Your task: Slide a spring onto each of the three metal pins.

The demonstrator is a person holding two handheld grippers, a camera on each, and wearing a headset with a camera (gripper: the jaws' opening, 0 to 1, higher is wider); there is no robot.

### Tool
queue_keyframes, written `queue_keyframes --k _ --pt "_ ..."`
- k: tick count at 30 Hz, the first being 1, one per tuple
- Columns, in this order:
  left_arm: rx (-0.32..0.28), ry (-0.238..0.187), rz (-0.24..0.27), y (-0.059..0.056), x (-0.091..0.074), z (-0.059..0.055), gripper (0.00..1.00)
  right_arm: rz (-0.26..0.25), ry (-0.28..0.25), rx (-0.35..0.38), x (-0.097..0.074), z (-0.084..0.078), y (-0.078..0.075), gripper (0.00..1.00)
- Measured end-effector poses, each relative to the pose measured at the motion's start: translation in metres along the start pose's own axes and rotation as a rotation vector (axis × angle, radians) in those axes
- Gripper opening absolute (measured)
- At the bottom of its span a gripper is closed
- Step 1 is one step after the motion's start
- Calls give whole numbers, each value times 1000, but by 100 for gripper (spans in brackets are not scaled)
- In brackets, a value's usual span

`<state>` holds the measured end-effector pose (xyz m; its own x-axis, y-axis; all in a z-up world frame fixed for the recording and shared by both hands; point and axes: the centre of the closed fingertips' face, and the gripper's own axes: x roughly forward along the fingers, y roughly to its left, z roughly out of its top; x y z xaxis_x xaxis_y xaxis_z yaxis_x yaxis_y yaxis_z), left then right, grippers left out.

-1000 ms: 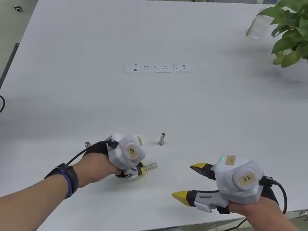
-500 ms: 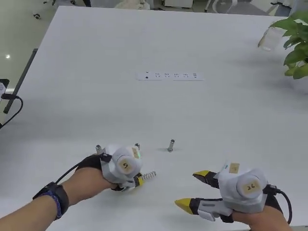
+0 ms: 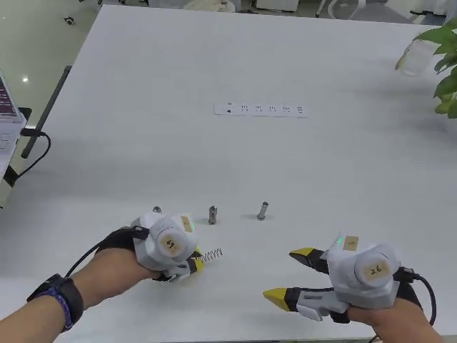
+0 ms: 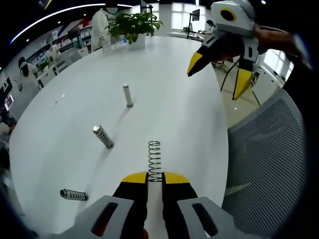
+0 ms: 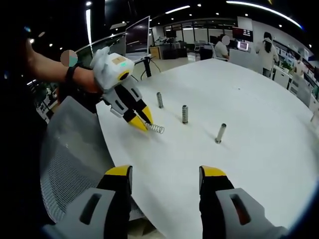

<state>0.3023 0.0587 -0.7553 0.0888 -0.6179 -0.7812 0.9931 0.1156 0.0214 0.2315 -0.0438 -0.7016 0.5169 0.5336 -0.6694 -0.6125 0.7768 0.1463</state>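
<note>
Three metal pins stand on the white table (image 3: 235, 157). The left pin (image 3: 157, 210) and the middle pin (image 3: 213, 214) each carry a spring. The right pin (image 3: 263, 211) is bare, also seen as pin (image 4: 128, 95) and pin (image 5: 220, 133). My left gripper (image 3: 194, 264) is shut on one end of a loose spring (image 3: 211, 254), which sticks out ahead of the tips as spring (image 4: 154, 158), short of the pins. My right gripper (image 3: 293, 275) hovers open near the front edge with nothing in it; its jaws (image 5: 165, 172) stand wide apart.
A white power strip (image 3: 260, 109) lies across the middle of the table. A potted plant (image 3: 446, 64) and a clear cup (image 3: 410, 61) stand at the far right. A mesh chair (image 5: 70, 164) sits by the table's near edge.
The head camera has shifted. Relative to the pins, my left gripper with the spring has drifted a little left, uncovering the middle pin. The right gripper stays open.
</note>
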Motion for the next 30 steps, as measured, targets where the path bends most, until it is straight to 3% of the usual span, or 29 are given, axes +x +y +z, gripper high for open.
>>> queue_keyframes --k 13,30 --pt "13 -23 35 -5 -19 3 2 40 -8 -28 8 12 7 50" --pt "45 -53 31 -34 -35 10 2 133 -5 -78 21 18 27 43"
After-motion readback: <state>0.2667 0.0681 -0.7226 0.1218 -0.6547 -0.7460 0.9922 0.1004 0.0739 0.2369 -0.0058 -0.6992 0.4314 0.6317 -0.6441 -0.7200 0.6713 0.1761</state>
